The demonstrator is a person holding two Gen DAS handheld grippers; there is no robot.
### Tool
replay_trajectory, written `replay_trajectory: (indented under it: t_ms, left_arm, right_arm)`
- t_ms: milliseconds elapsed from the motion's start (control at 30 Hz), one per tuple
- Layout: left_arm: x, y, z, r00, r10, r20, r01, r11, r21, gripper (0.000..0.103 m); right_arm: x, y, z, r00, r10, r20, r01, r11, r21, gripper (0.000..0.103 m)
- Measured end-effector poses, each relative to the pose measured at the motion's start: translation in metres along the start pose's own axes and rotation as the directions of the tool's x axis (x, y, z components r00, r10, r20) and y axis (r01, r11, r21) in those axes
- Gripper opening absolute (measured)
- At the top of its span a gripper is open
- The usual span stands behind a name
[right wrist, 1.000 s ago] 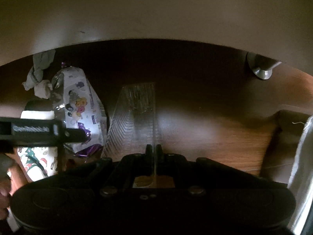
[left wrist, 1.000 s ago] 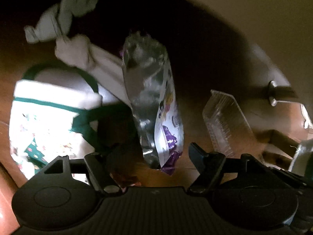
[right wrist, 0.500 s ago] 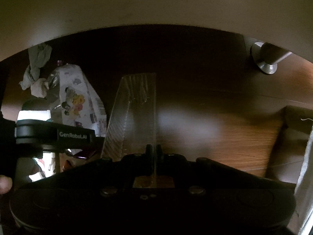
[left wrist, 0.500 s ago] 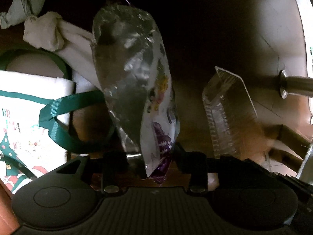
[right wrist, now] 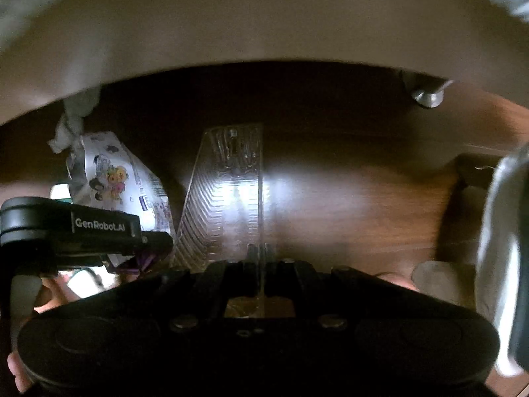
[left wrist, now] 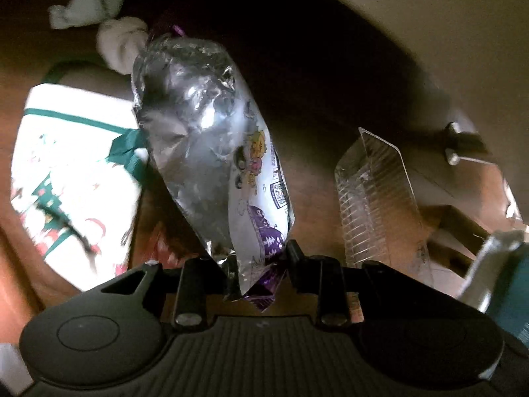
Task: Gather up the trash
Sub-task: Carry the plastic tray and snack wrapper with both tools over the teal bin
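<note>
While both pieces of trash are gripped, neither is binned yet. Left hand-held gripper (left wrist: 256, 261): jaws closing, pads pinching the purple bottom end of the snack bag (left wrist: 211, 152). The bag stands up out of the jaws, foil inside showing, cartoon print on one face. Right hand-held gripper (right wrist: 261, 258): clenched tight on a thin wall of the clear plastic tray (right wrist: 228, 192), which sticks out straight ahead of the fingers. In the left view the same tray (left wrist: 377, 201) hangs just right of the bag, apart from it.

Done, by my read: two items picked and clear of the wooden floor (right wrist: 347, 205). Left: get both into a container, then the rest. The white tote bag (left wrist: 69, 172) with green trim and a Christmas print, lying down-left of the snack bag, is the likely target, but its mouth isn't visible, so that's a guess. Knotted pale cloth bundle (left wrist: 112, 33) lies beyond the snack bag; trash or not, can't tell.

Hard to read:
- Scene is dark; the area under the pale furniture edge (right wrist: 264, 33) is nearly black.
- A round metal foot (right wrist: 426, 97) shows, the rest of the leg cut off.
- Blurred white-and-teal thing at the right edge (left wrist: 496, 264), unidentifiable.
- Red scrap low left of the snack bag, too smeared to name.
- Only fingertips of the person's hand (right wrist: 16, 370) show.
</note>
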State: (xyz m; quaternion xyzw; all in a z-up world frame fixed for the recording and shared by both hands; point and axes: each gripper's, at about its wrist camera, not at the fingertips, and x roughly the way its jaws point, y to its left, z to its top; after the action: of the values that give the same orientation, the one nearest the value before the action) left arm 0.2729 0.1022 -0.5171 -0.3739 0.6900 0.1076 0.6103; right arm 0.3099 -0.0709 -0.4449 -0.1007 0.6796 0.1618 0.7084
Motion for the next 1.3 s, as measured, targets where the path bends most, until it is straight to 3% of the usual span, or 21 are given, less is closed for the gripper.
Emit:
replay_trajectory:
  t_ms: [300,400,667,800,1100,1300]
  left_arm:
    - [-0.090,-0.008,-0.043,0.997,-0.039,0.064,0.037,0.999,0.023,0.030]
    - [-0.121,-0.009,-0.066,0.996,-0.024,0.086,0.020,0.999,0.042,0.030]
    - [-0.205,-0.014,-0.119,0.983,-0.052,0.179,0.032,0.993,0.111,0.030]
    - [-0.244,-0.026,-0.149,0.967,-0.105,0.233,0.065,0.983,0.174,0.030]
    - [-0.334,-0.090,-0.203,0.898,-0.236,0.372,0.078,0.916,0.393,0.030]
    - [-0.367,-0.153,-0.226,0.883,-0.281,0.375,0.049,0.850,0.524,0.030]
  right_arm:
    - [-0.089,0.006,-0.035,0.998,0.033,0.058,-0.035,0.999,0.039,0.003]
    - [-0.121,0.004,-0.051,0.994,0.043,0.102,-0.049,0.997,0.055,0.003]
    - [-0.201,-0.002,-0.096,0.969,0.084,0.232,-0.102,0.992,0.067,0.003]
    - [-0.247,-0.006,-0.118,0.937,0.104,0.332,-0.134,0.989,0.069,0.003]
    - [-0.348,-0.039,-0.149,0.809,0.114,0.577,-0.189,0.979,0.071,0.003]
    - [-0.403,-0.079,-0.159,0.751,0.078,0.655,-0.183,0.979,0.093,0.003]
